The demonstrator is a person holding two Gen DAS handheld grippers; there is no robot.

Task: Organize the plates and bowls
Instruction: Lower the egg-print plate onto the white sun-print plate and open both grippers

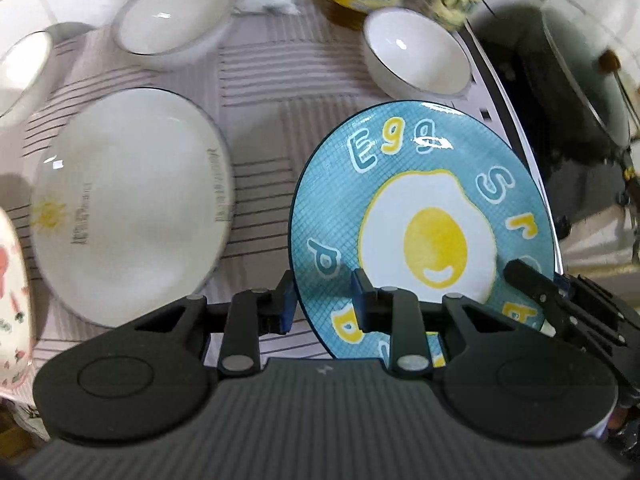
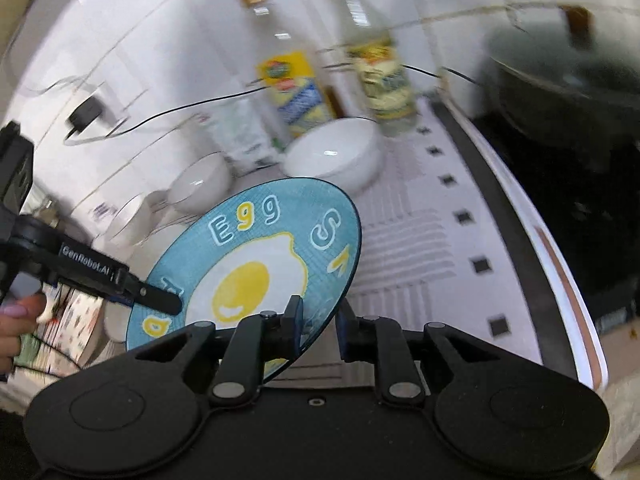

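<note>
Blue, the egg plate (image 1: 420,216) is held tilted above the striped mat (image 1: 260,92), gripped at opposite rims by the left gripper (image 1: 324,300) and right gripper (image 2: 320,320), each closed narrowly on it.

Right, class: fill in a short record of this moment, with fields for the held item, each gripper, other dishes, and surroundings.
Held item: round blue plate with a fried-egg picture, tilted up off the cloth
Left gripper: straddles the plate's near rim
Right gripper: straddles the plate's rim on the other side
Other dishes: large white plate lying flat; white bowl behind the blue plate; second white bowl
Surroundings: striped tablecloth; two yellow-labelled bottles
</note>
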